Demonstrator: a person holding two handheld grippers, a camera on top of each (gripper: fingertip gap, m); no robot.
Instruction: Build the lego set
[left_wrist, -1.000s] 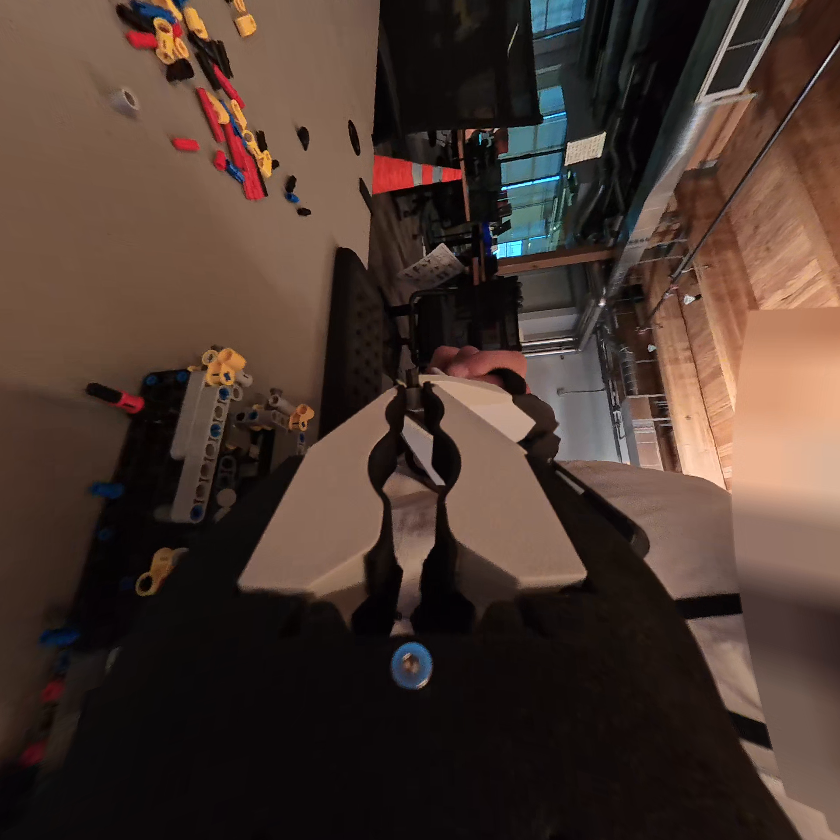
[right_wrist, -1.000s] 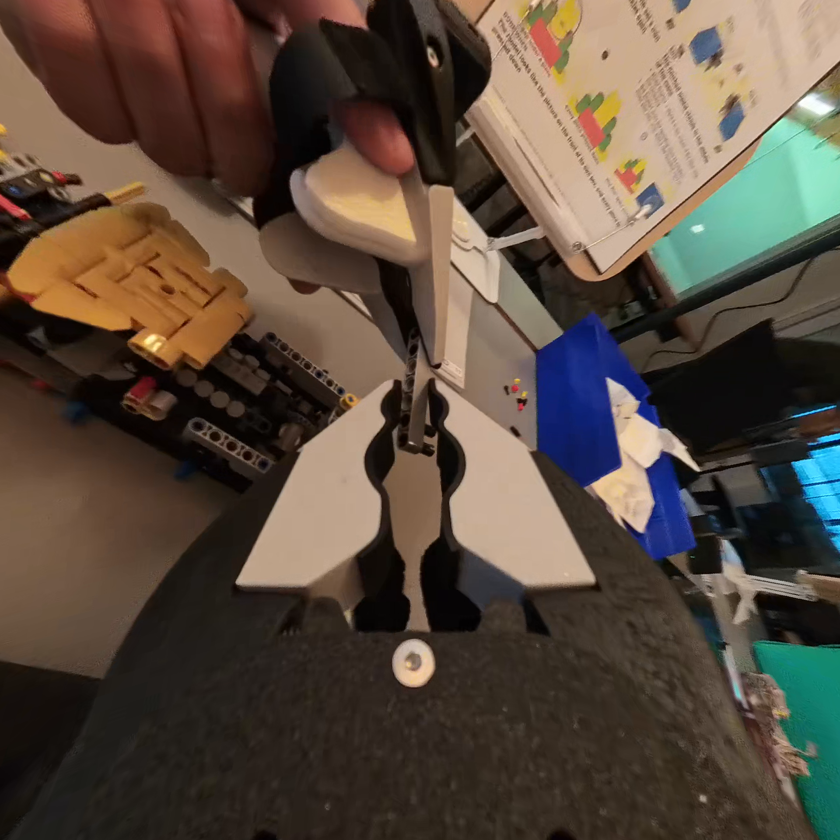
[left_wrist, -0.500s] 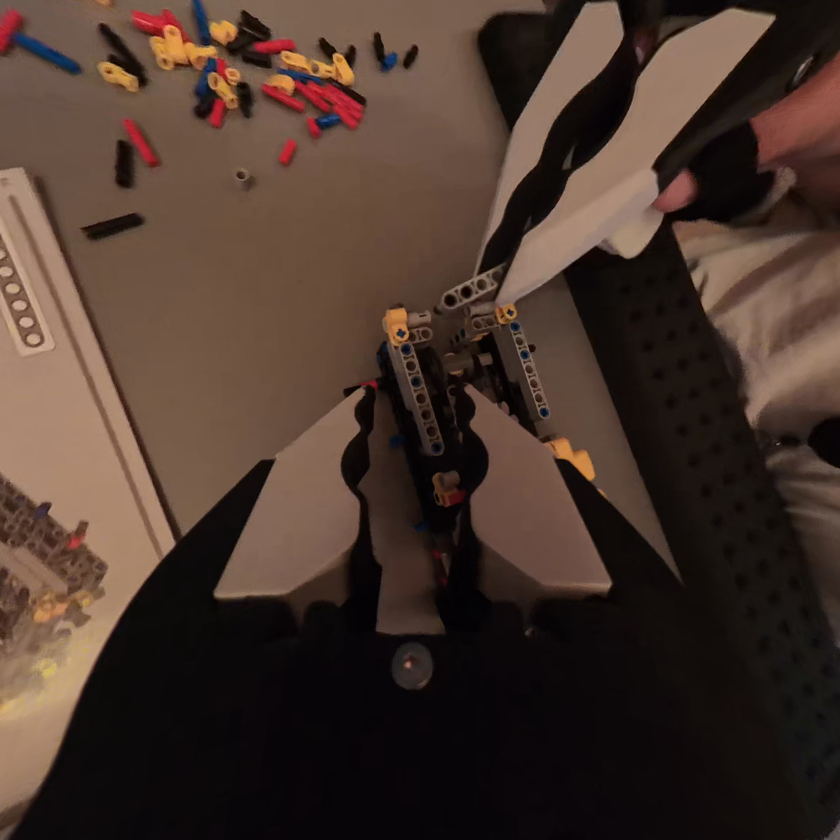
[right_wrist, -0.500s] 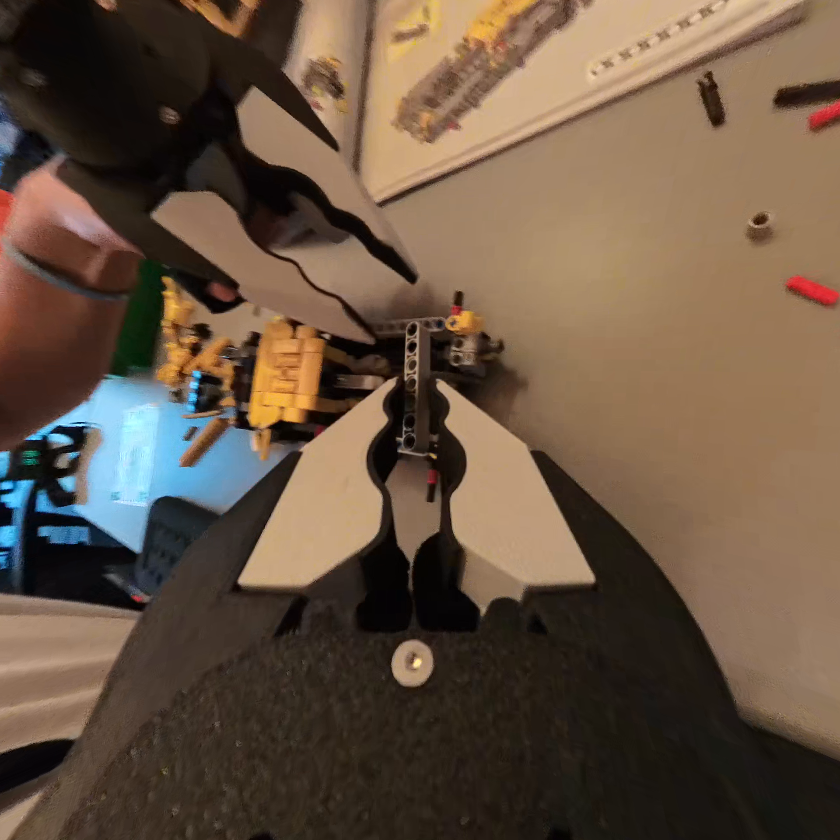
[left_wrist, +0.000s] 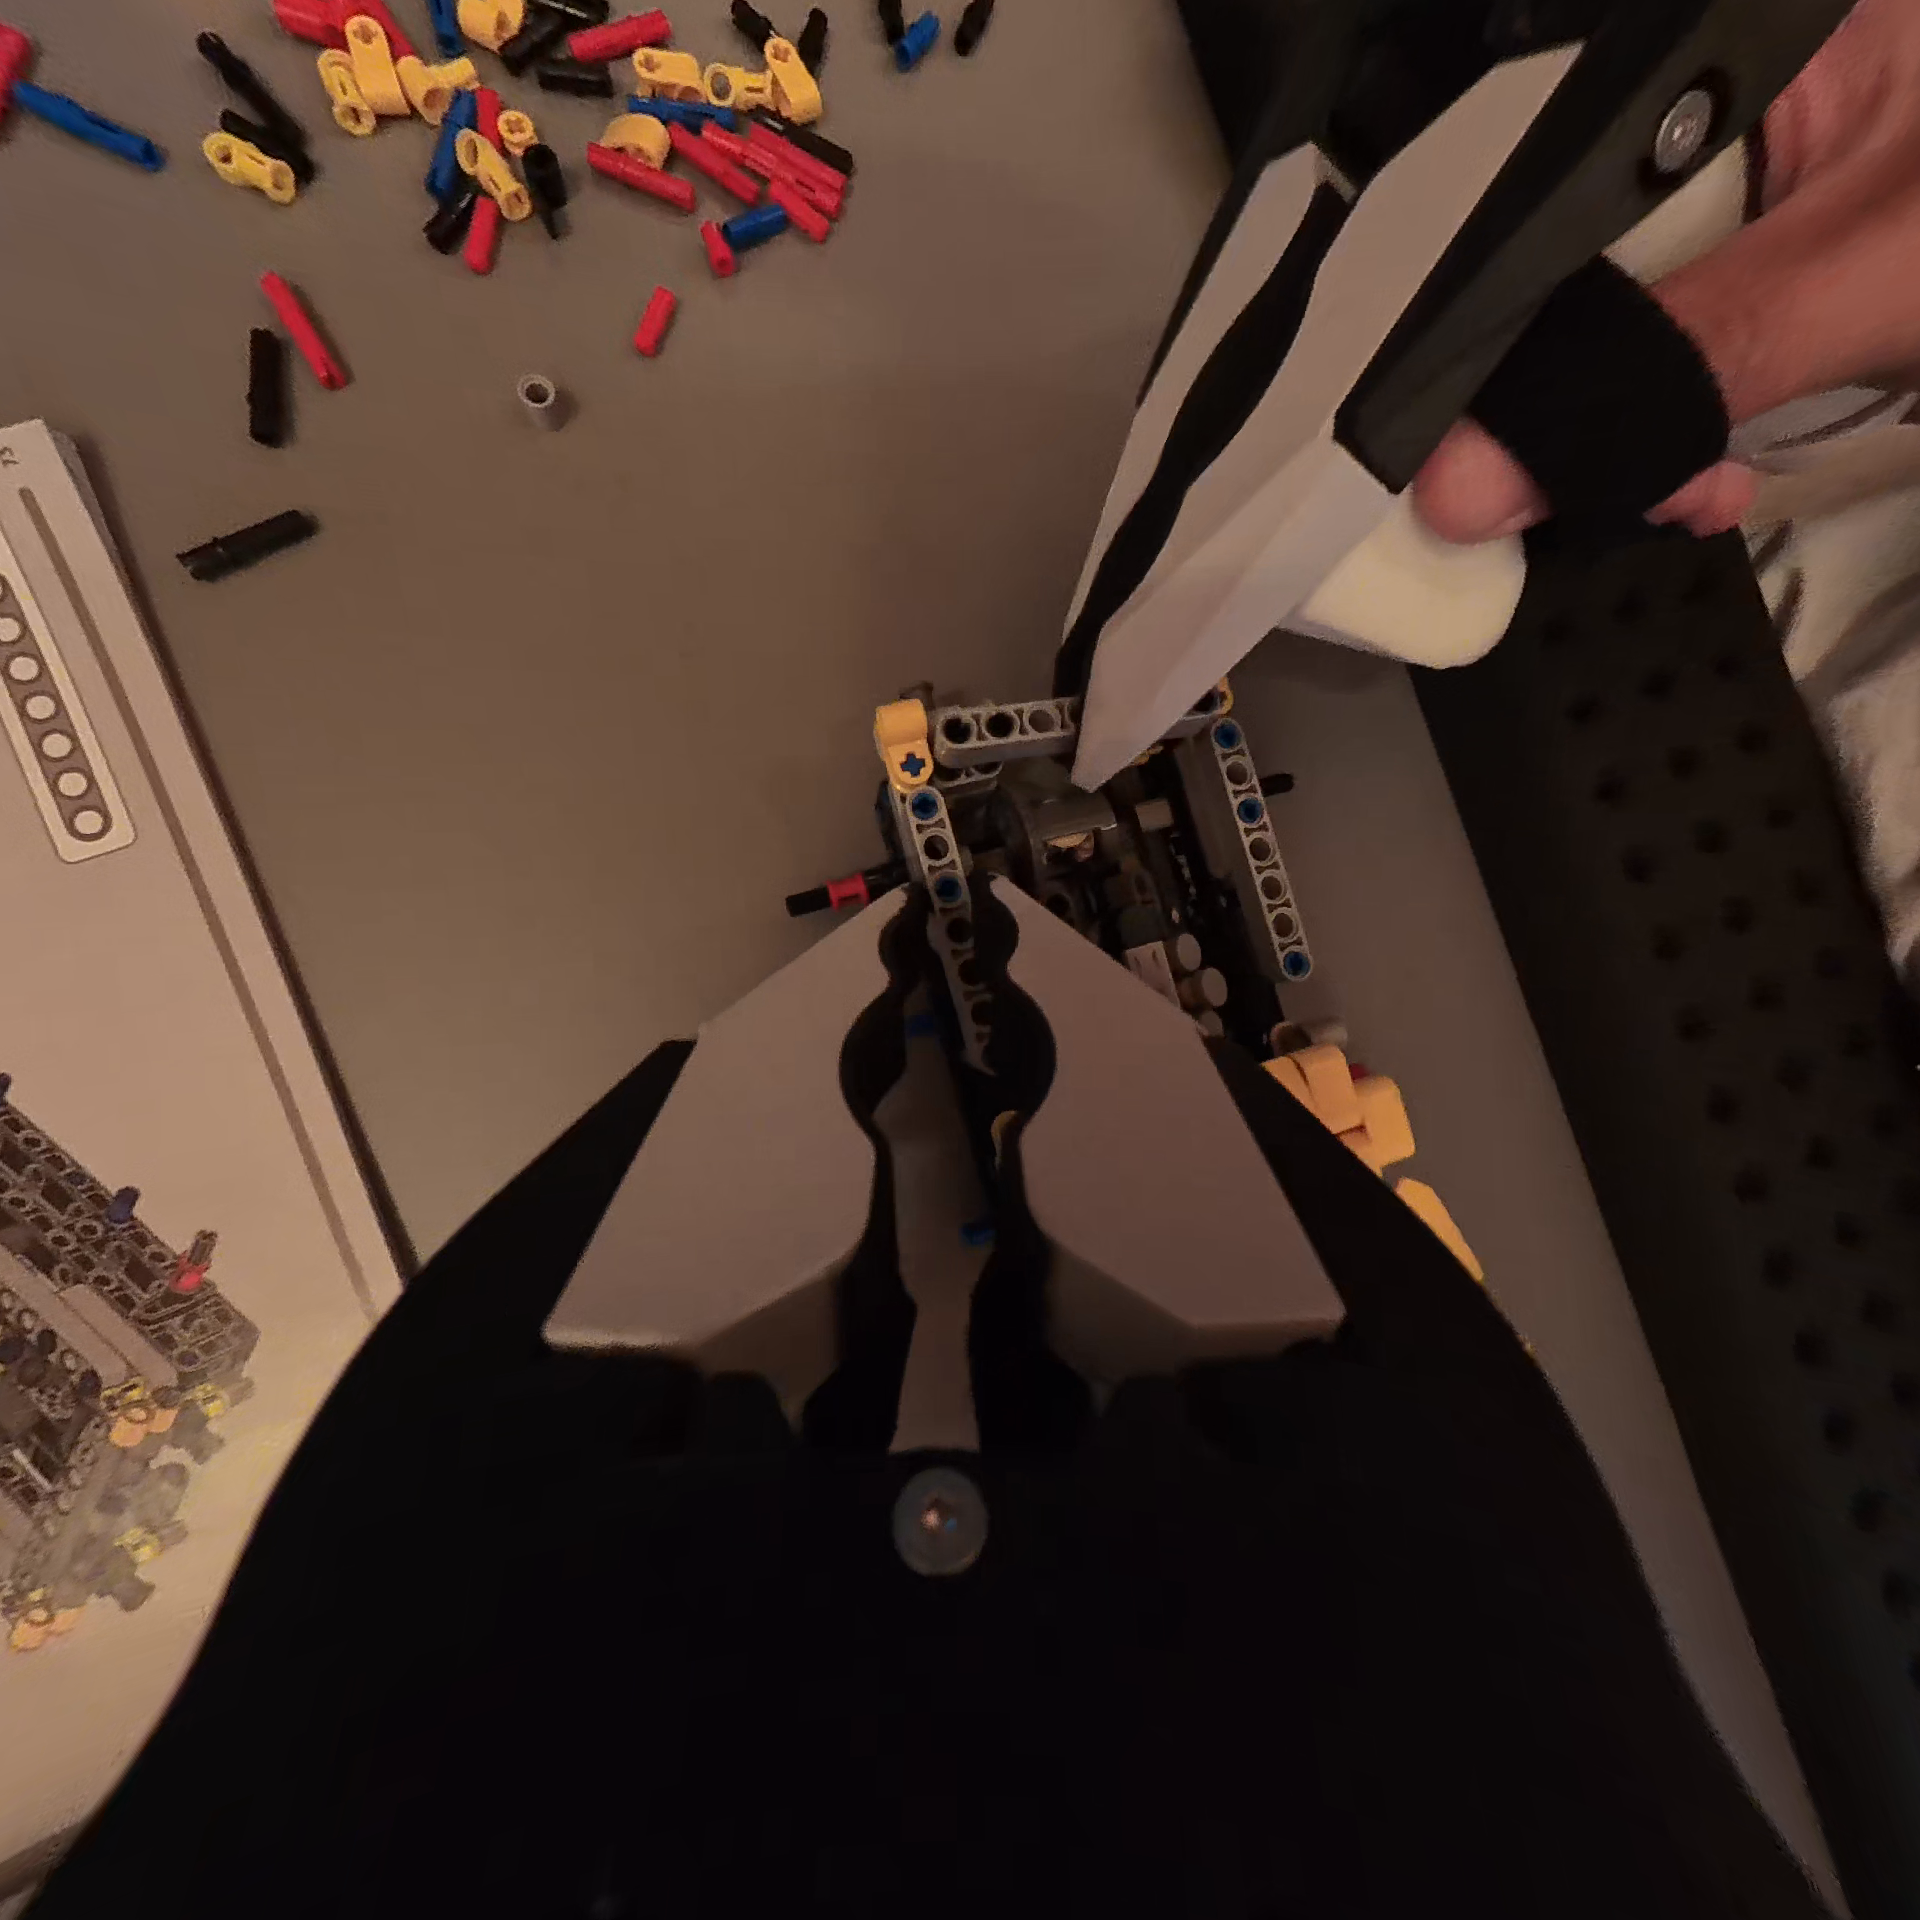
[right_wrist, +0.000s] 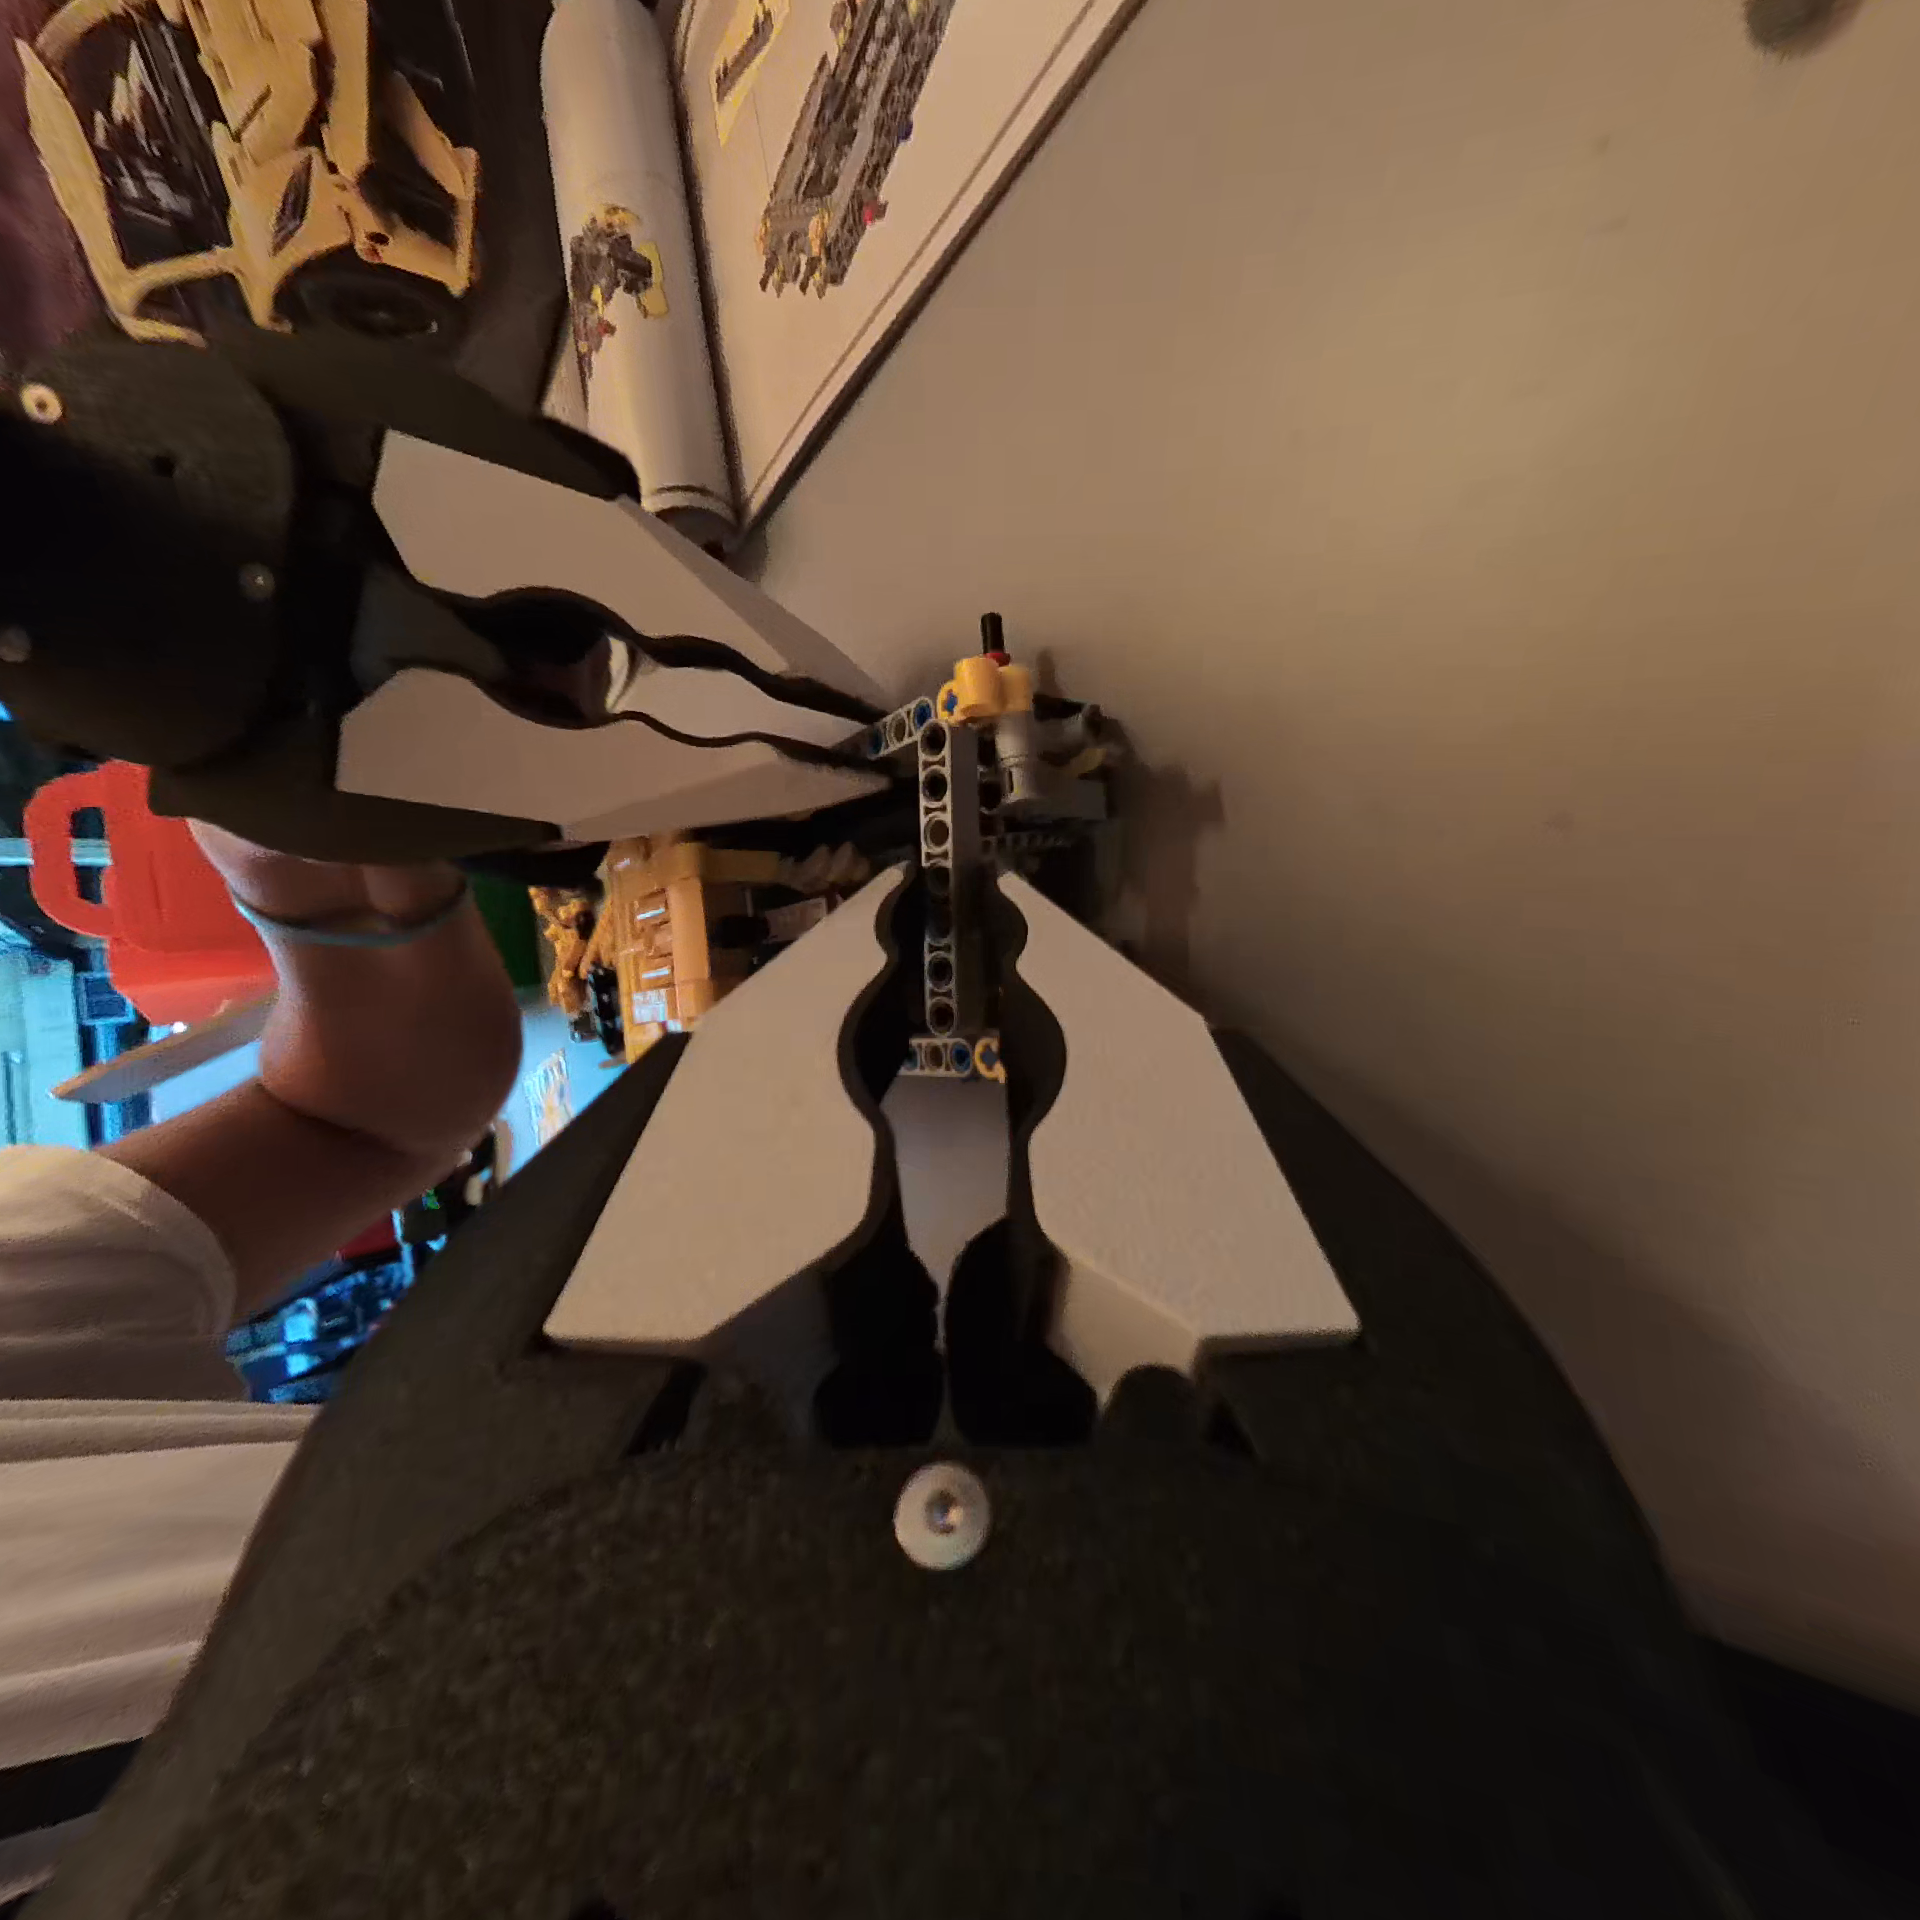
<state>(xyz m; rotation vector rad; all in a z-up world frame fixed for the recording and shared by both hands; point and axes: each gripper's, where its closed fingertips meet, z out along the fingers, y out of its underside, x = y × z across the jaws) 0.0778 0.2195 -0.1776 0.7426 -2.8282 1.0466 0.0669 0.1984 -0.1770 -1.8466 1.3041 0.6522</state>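
The part-built grey and black lego assembly (left_wrist: 1143, 883) lies on the grey table near its right edge. My left gripper (left_wrist: 948, 891) is shut on the assembly's left grey side beam (left_wrist: 940, 852). My right gripper (right_wrist: 954, 878) is shut on a grey cross beam (right_wrist: 938, 810) and holds it against the assembly's far end (right_wrist: 1039, 790), next to a yellow connector (right_wrist: 982, 688). In the left wrist view the right gripper (left_wrist: 1081, 764) comes in from the upper right onto that cross beam (left_wrist: 997, 724). In the right wrist view the left gripper (right_wrist: 881, 740) reaches in from the left.
A pile of loose red, yellow, blue and black pieces (left_wrist: 623, 125) lies at the far side. A grey bush (left_wrist: 540, 400) and a black pin (left_wrist: 244, 542) lie apart. The instruction booklet (left_wrist: 125, 1039) is at the left. A black perforated mat (left_wrist: 1714, 1039) is at the right. A yellow lego section (right_wrist: 665, 935) sits behind the assembly. Less than 4 cm separates the two grippers' tips.
Both grippers came down from the air to the assembly. The left one closed on the side beam. The right one swung its grey beam level against the assembly's far end.
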